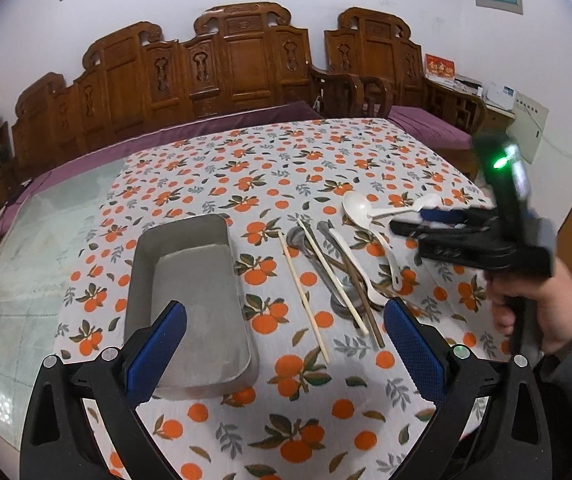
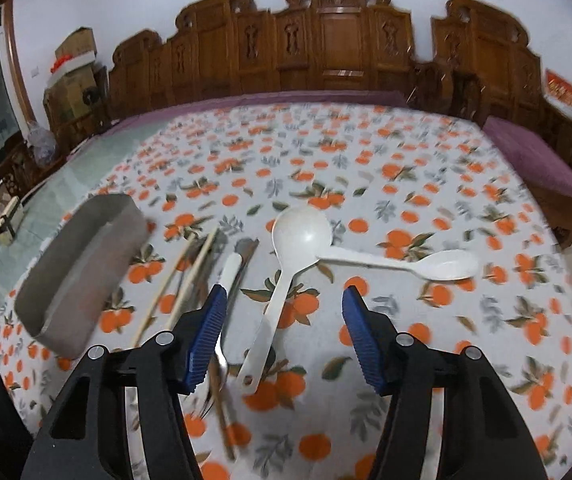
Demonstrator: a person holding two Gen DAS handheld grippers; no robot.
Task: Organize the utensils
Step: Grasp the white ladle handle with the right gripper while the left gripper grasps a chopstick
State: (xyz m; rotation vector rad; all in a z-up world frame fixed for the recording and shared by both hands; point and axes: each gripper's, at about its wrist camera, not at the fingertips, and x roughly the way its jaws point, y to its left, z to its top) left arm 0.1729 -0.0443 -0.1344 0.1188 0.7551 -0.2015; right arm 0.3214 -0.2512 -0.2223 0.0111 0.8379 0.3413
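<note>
Two grippers hover over a table (image 1: 66, 248) spread with an orange-print cloth: the left gripper (image 1: 286, 344) has its fingers wide apart and empty above a grey metal tray (image 1: 190, 280), and the right gripper (image 2: 282, 336) has its fingers apart with nothing clamped, straddling the handle of a white ladle (image 2: 286, 264). A second white spoon (image 2: 426, 264) lies crosswise, its handle end touching the ladle's bowl, and to the left a heap of chopsticks (image 2: 190, 272) and metal cutlery (image 1: 338, 280) lies just beside the tray. Judging by its look, the ladle is light, stiff plastic with a smooth, possibly slippery surface; the flat mid-handle seems the surest place to pinch, clear of the other spoon. Thin chopsticks would likely roll and need a grip near the middle. Motion blur softens the right wrist view, so the overlapped pieces under the left finger cannot be counted, and the tray's near end is hidden behind the left gripper.
</note>
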